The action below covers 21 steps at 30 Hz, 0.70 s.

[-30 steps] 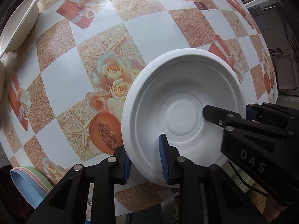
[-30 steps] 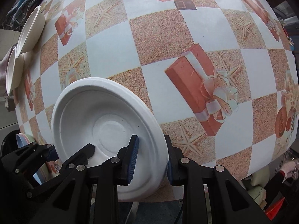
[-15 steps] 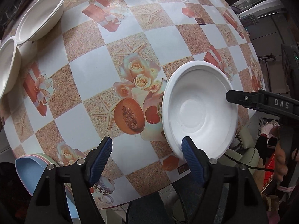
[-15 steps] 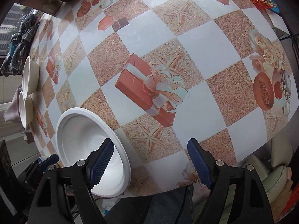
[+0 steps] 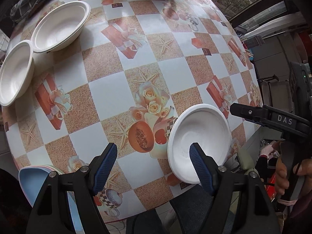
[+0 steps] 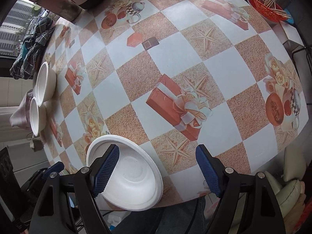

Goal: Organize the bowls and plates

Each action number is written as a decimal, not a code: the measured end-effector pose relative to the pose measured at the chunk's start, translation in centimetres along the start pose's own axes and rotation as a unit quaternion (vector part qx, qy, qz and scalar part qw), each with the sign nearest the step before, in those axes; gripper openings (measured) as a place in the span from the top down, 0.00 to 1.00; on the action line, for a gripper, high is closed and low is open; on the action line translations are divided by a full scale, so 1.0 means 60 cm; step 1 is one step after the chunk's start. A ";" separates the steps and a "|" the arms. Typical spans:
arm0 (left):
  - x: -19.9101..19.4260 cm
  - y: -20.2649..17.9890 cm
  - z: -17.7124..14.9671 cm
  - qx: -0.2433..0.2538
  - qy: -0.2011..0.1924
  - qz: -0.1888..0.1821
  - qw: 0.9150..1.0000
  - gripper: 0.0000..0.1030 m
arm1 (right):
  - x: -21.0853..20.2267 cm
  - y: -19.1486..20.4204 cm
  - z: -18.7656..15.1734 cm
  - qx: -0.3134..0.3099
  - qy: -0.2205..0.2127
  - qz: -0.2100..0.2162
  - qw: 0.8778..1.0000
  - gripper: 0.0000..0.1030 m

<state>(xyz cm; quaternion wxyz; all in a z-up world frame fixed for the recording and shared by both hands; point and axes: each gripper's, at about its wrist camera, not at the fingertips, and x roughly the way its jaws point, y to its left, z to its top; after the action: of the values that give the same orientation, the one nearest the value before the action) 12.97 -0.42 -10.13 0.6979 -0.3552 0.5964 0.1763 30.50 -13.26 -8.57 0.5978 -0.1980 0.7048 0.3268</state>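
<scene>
The white plate [image 5: 198, 136] is seen lying flat on the table [image 5: 109, 95], right at its near edge, with part of the rim seeming to reach over that edge in the right wrist view. A slip to the floor could be caused by any knock from either tool as it is lifted away. The plate is shallow, round and matte white, with a raised rim and a ringed centre; it appears light and easily shifted.

The left gripper [image 5: 153, 159] is shown with its jaws spread wide, having just been opened, and nothing is held between them; the plate lies under and beyond the right-hand jaw. The right gripper [image 6: 157, 167] is likewise wide open, just opened, and empty, with the plate [image 6: 128, 177] beneath its left-hand jaw.

Two white bowls [image 5: 60, 25] are seen far beyond the left jaws, side by side, not yet stacked. A pale blue dish [image 5: 31, 177] sits below the left-hand jaw.
</scene>
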 end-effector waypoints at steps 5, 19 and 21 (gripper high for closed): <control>-0.046 0.038 0.000 -0.012 -0.023 0.005 1.000 0.22 | -0.035 0.029 0.016 -0.004 -0.022 -0.013 1.000 0.21; -0.173 0.178 0.116 -0.078 -0.131 0.077 0.985 0.22 | -0.071 0.261 0.135 -0.134 -0.064 -0.009 0.989 0.21; -0.168 0.202 0.143 -0.092 -0.131 0.091 0.983 0.22 | -0.050 0.287 0.158 -0.145 -0.052 -0.006 0.988 0.21</control>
<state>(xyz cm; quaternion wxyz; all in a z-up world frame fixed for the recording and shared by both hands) 8.60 15.73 -3.62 0.7153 -0.3356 0.5113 0.3380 26.36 5.23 -2.47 0.6007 -0.2696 0.6163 0.4319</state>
